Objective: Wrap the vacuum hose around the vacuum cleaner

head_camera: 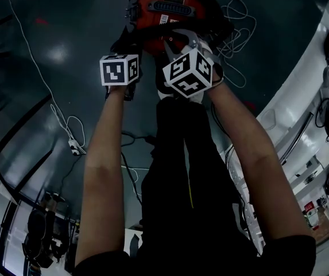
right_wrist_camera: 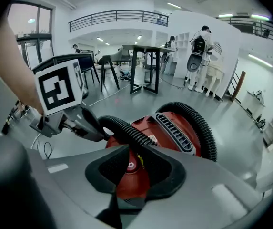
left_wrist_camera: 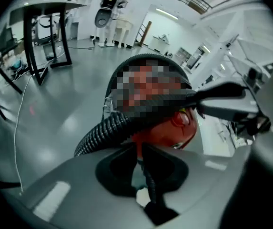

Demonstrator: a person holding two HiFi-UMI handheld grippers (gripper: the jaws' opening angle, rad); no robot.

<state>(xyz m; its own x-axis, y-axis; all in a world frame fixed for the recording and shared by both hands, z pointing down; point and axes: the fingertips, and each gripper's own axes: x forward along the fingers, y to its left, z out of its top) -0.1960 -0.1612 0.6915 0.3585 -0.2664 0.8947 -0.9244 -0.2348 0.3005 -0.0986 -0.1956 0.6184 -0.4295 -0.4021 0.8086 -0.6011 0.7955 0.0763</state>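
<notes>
The red vacuum cleaner (head_camera: pixel 170 7) lies on the dark floor just beyond both grippers. Its black ribbed hose (right_wrist_camera: pixel 119 130) curves round the back of the body (right_wrist_camera: pixel 207 132) and crosses the top. My right gripper (right_wrist_camera: pixel 135 149) grips this hose at its fingertips, and the red body shows through the gap behind them. In the head view the right gripper (head_camera: pixel 178 42) is over the vacuum's near edge. My left gripper (left_wrist_camera: pixel 139 149) is shut with nothing between its pads. Its tips rest against the hose (left_wrist_camera: pixel 103 130) to the left of the right gripper (left_wrist_camera: pixel 222 99).
White cables (head_camera: pixel 239 22) lie coiled on the floor right of the vacuum, and a power strip (head_camera: pixel 75 148) with its cord lies at the left. A black table frame (right_wrist_camera: pixel 143 70) and people (right_wrist_camera: pixel 203 56) stand far behind. A white counter edge (head_camera: pixel 302 108) runs along the right.
</notes>
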